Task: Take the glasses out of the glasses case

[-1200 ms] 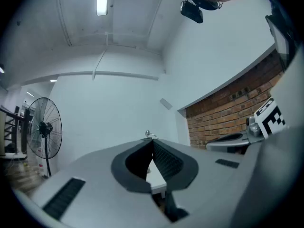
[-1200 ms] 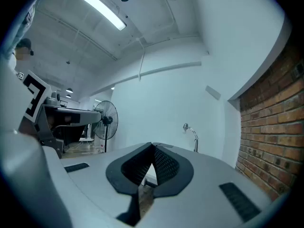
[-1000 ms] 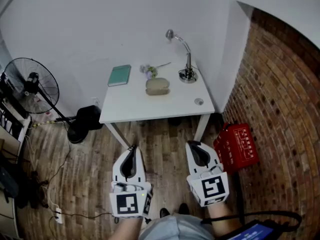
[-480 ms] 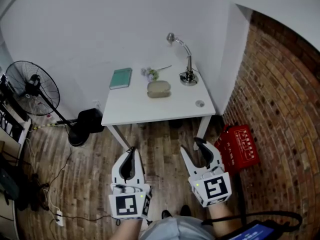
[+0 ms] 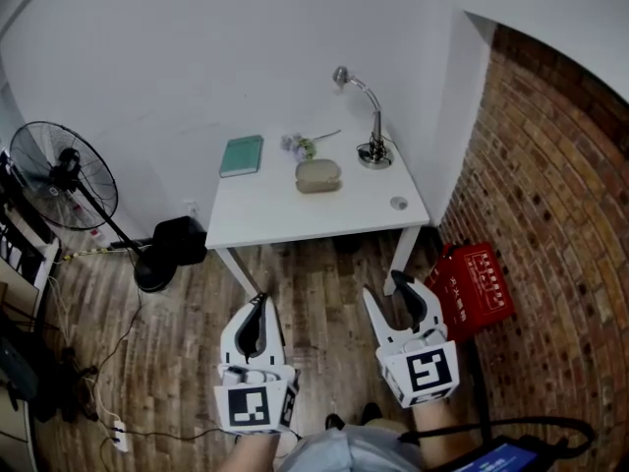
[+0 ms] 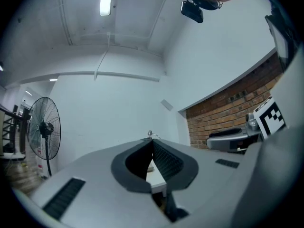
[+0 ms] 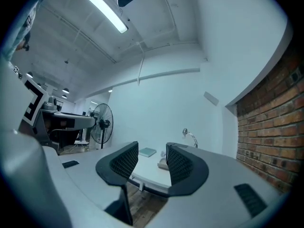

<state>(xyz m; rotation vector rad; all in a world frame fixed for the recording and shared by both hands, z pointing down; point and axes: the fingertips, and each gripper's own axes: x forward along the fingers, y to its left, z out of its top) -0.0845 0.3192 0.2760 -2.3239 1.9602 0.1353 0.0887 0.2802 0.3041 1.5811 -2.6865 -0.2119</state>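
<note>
The right tongs point(image 5: 383, 285) are held wide apart and the left tongs point(image 5: 259, 301) pressed together — both empty, short of the white counter point(image 5: 295, 216). On it a lamp point(image 5: 370, 116), a green book point(image 5: 241, 155) and the glasses case point(image 5: 318, 175) are seen.

A fan point(image 5: 61, 173) stands left of the table point(image 5: 295, 214) (lamp point(image 5: 374, 153) on it).

**Case lies shut on the worktop**

The case point(image 5: 318, 175) is a small, beige, rounded oblong with soft corners. It lies flat with its long side running left to right, toward the back of the white worktop point(image 5: 295, 214). It is between the green book point(image 5: 241, 155) and the lamp point(image 5: 371, 126), apart from both. Its lid looks closed, with a faint seam along the front. In the right gripper view it shows only as a small pale lump point(image 7: 163, 164).
</note>
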